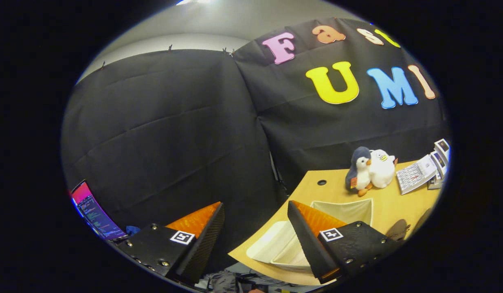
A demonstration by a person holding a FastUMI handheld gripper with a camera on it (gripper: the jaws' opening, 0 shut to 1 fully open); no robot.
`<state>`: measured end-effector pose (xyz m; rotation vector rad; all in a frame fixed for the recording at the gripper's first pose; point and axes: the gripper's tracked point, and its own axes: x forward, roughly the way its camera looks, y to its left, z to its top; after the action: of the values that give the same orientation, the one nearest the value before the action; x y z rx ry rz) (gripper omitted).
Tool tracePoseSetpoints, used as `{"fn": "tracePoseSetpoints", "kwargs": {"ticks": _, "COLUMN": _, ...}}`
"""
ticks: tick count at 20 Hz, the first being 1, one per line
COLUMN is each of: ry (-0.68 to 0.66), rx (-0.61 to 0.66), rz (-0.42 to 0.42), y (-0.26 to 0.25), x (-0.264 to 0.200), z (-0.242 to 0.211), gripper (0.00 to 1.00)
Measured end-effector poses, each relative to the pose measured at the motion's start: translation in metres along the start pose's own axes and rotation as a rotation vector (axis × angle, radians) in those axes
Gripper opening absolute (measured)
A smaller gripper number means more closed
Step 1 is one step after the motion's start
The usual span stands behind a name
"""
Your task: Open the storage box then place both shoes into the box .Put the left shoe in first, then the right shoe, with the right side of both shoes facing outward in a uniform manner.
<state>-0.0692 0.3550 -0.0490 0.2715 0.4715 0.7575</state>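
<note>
Gripper (255,240) jaws wide apart, holding nothing — held high off the pale wooden counter (312,191), likely for approach. Cream rectangular plastic storage box (349,209) sits just behind the right finger, apparently open; the dark shape beside it may be a shoe (398,230).

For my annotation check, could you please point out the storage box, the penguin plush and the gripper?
storage box (349,209): gripper view, inner back wall.
penguin plush (359,171): gripper view, its belly.
gripper (255,236): gripper view, gap between its open fingers, holding nothing.
</note>
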Motion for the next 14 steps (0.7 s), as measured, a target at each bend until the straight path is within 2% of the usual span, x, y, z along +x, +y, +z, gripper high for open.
{"fn": "tracePoseSetpoints", "kwargs": {"ticks": 9, "ry": -0.050, "rx": -0.035, "rz": -0.260, "y": -0.150, "x": -0.072, "z": 0.027, "gripper": 0.96}}
{"fn": "tracePoseSetpoints", "kwargs": {"ticks": 14, "ry": -0.033, "rx": -0.023, "rz": -0.339, "y": -0.223, "x": -0.099, "z": 0.010, "gripper": 0.96}}
